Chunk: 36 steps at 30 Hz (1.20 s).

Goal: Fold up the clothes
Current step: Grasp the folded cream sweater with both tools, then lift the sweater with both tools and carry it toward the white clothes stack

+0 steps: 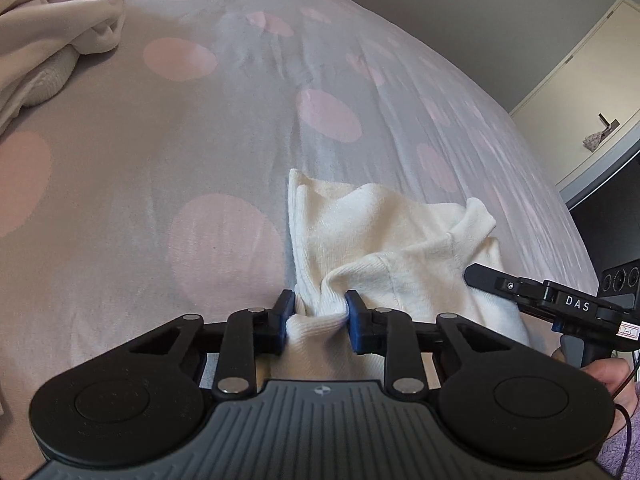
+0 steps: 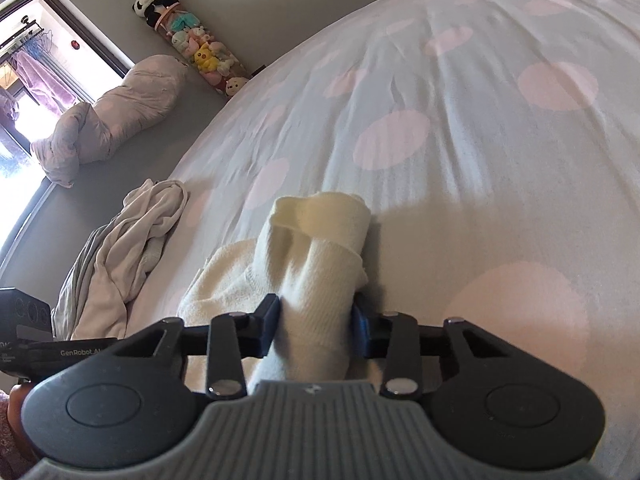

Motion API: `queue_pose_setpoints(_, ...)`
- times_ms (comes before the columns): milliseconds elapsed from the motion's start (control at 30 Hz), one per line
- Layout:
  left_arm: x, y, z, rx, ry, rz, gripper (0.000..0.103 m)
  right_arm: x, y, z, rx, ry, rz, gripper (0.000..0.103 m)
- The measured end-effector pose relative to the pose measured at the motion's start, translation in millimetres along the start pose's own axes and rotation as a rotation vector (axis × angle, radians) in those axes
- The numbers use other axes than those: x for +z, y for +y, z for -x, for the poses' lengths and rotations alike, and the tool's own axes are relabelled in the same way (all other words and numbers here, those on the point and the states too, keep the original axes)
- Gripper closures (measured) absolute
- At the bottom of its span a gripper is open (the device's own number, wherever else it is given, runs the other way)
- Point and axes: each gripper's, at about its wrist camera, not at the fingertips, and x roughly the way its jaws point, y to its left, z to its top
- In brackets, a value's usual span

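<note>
Both grippers are clamped on 1 cream garment [image 1: 384,248] lying on the spotted bed [image 1: 168,128]: the left gripper [image 1: 318,316] pinches a bunched edge, the right gripper [image 2: 316,320] squeezes a rolled part. The grasp step looks done; next probably calls for lifting and spreading it evenly. A second crumpled pile [image 2: 132,240] waits nearby.

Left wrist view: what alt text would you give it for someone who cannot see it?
The left gripper pinches a bunched edge of a cream knit garment lying on a grey bedspread with pink dots. The right gripper reaches in from the right, and a crumpled pale garment lies at top left.
</note>
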Motion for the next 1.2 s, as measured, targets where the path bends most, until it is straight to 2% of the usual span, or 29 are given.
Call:
queue_pose_setpoints(67, 0.4, -1.2, 1.1, -0.002, -0.004, -0.008, 0.086, -0.6, -0.3, 0.1, 0.012, -0.007, -0.006, 0.074)
queue_pose_setpoints(233, 0.8, -7.5, 6.5, 0.001, -0.021, -0.036, 0.090, -1.7, 6.5, 5.7, 0.020, -0.039, 0.014, 0.079)
queue_pose_setpoints(633, -3.0, -37.0, 59.4, -0.044, -0.161, -0.079, 0.092, -7.3, 49.1, 61.5, 0.028, -0.186, 0.119, 0.081)
queue_pose_setpoints(933, -7.2, -100.2, 109.2, -0.098, -0.310, -0.211, 0.092, -15.8, 77.6, 139.5, 0.022, -0.349, 0.181, 0.082)
queue_pose_setpoints(1067, -8.0, -143.4, 123.6, -0.122, -0.344, -0.305, 0.092, -17.7, 80.1, 184.0, 0.011, -0.426, 0.195, 0.082)
queue_pose_setpoints(1200, -11.1, -201.1, 128.7, -0.178, -0.356, -0.393, 0.092, -16.7, 72.0, 242.0, -0.014, -0.511, 0.184, 0.082)
